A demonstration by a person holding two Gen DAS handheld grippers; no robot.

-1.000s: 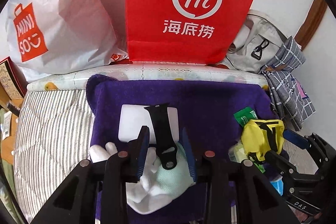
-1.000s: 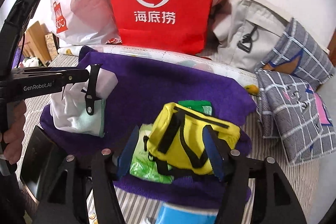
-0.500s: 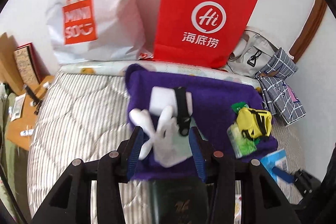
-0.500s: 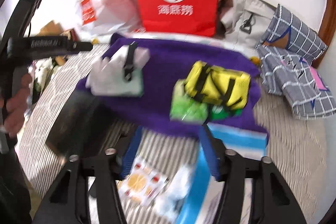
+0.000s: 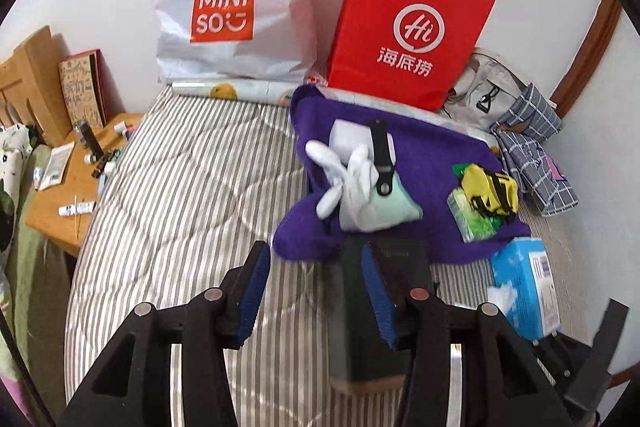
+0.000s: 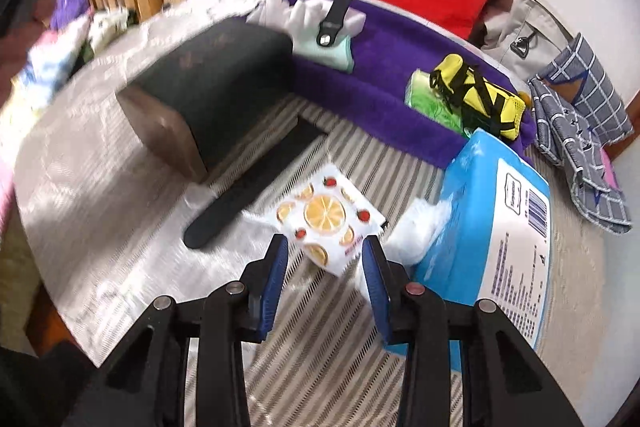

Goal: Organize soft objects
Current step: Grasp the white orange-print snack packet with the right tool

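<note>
Both grippers pulled back, jaws open and empty: left gripper point(image 5: 316, 291) off the gloves point(image 5: 356, 183), right gripper point(image 6: 326, 273) off the yellow pouch point(image 6: 478, 95); both lie on the purple towel point(image 5: 432, 163), seemingly placed.

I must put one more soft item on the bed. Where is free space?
The striped quilt is bare between the purple towel and the wooden side table. Crowded: the towel, and near the dark box and blue tissue pack.

"MINISO" on white plastic bag point(image 5: 236, 3), "Hi 海底捞" on red paper bag point(image 5: 404, 31)
</note>
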